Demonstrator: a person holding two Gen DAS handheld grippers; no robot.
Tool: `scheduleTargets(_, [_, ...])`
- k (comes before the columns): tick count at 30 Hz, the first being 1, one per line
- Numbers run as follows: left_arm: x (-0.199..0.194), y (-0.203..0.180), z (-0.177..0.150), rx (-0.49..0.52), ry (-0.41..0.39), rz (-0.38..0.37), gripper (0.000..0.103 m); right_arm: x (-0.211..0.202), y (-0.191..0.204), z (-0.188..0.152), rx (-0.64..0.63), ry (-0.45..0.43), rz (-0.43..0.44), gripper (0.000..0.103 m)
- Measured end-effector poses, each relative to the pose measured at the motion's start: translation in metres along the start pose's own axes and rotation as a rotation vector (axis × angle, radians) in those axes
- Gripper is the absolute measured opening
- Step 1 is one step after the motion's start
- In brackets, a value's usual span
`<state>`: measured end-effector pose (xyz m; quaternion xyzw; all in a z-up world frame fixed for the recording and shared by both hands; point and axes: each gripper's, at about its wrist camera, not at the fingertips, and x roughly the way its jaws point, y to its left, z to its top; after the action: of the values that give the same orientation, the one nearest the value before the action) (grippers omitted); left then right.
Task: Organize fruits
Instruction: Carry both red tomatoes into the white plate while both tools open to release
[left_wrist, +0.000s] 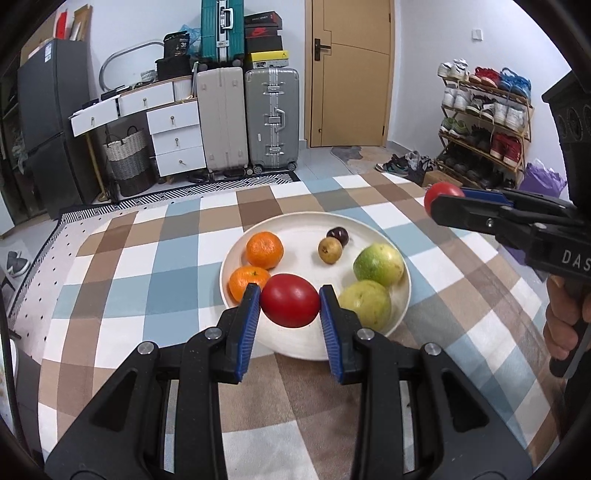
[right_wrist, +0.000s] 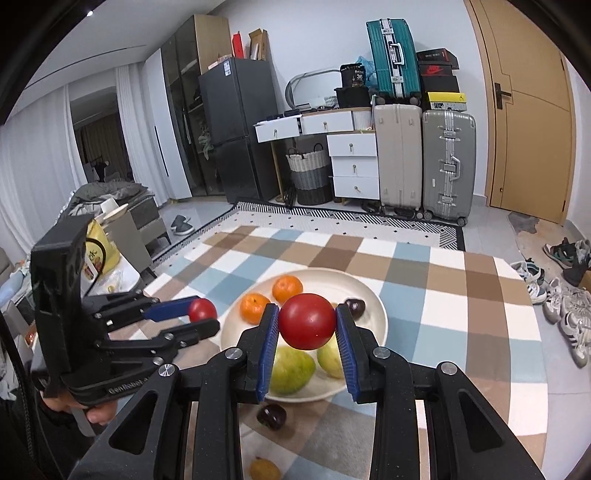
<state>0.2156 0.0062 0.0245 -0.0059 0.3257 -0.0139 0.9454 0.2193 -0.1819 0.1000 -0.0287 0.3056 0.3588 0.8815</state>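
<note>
Now a tomato is held in each gripper above the plate (left_wrist: 400, 295).

One tomato (left_wrist: 290, 300) is clamped by the left gripper (left_wrist: 288, 314) at lower centre; another tomato (right_wrist: 307, 321) is clamped by the right gripper (right_wrist: 306, 328).

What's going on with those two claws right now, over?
Left gripper shut on a red tomato, over the plate. Right gripper shut on a second tomato. Dark plum loose on the tablecloth. Nothing blocking.
</note>
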Motion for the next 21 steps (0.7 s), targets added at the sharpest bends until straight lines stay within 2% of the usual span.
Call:
scheduleTargets(9, [0.009,0.005,0.020,-0.034,-0.027,-0.002,0.030,0.014,0.002,0.017,0.016,-0.023,0.024,0.031])
scheduleTargets(15, [0.024,0.011,0.012,-0.065,-0.007,0.001,0.030,0.034,-0.002,0.006,0.037,0.018,0.036,0.031])
scheduleTargets(21, [0.036,0.011,0.006,-0.050,0.003,0.007,0.030,0.049,-0.011,-0.004,0.069,0.042,0.036,0.031])
